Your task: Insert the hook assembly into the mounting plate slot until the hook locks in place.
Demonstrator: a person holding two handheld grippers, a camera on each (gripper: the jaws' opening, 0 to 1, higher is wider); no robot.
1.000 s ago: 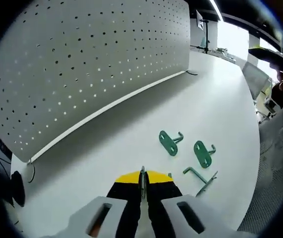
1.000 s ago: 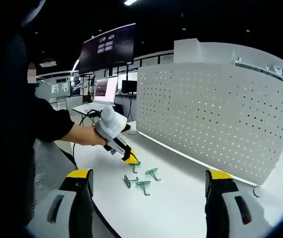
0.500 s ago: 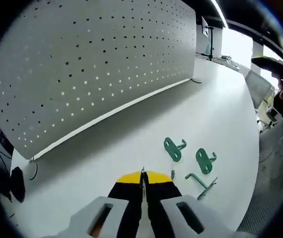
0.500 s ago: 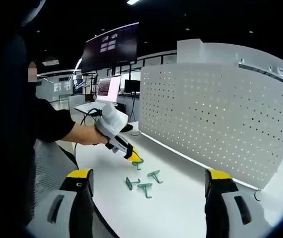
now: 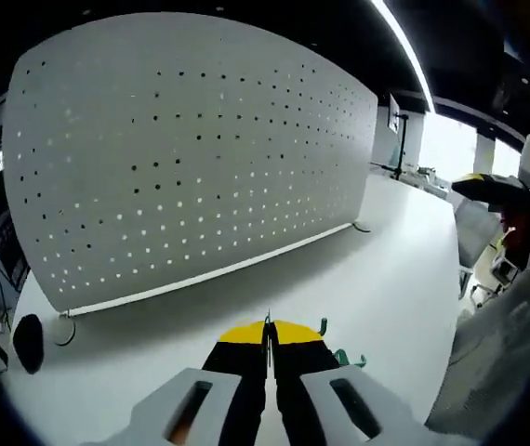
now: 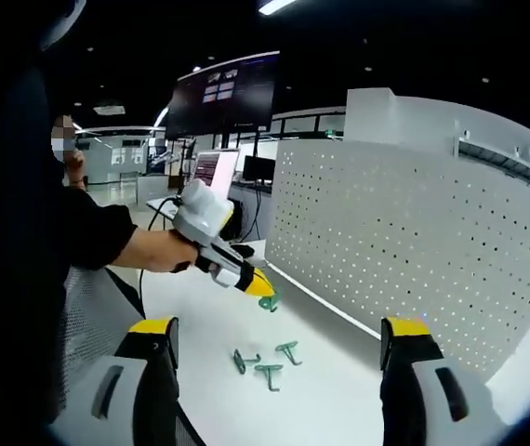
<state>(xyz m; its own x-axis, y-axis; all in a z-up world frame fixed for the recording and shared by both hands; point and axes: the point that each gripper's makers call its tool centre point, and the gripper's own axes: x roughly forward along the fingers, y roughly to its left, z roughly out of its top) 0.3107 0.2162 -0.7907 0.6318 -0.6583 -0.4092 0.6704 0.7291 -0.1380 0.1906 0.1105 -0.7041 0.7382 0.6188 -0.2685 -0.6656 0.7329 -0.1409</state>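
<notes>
My left gripper (image 5: 267, 327) is shut on a small green hook (image 6: 271, 302), which hangs under its yellow tips above the table. A sliver of that hook (image 5: 322, 325) pokes out to the right of the closed jaws. In the right gripper view a person's hand holds the left gripper (image 6: 261, 287) up in front of the white perforated mounting panel (image 6: 404, 251). That panel (image 5: 191, 158) stands upright across the table ahead of the left gripper. My right gripper (image 6: 279, 327) is open and holds nothing, well back from the table.
Three more green hooks (image 6: 268, 372) lie loose on the white table (image 6: 339, 390) below the raised hook. A dark round object (image 5: 27, 336) and a cable sit at the panel's left end. Monitors and desks stand behind the person.
The left gripper has risen off the table with the green hook and now faces the panel more squarely. The three loose hooks stay where they were.
</notes>
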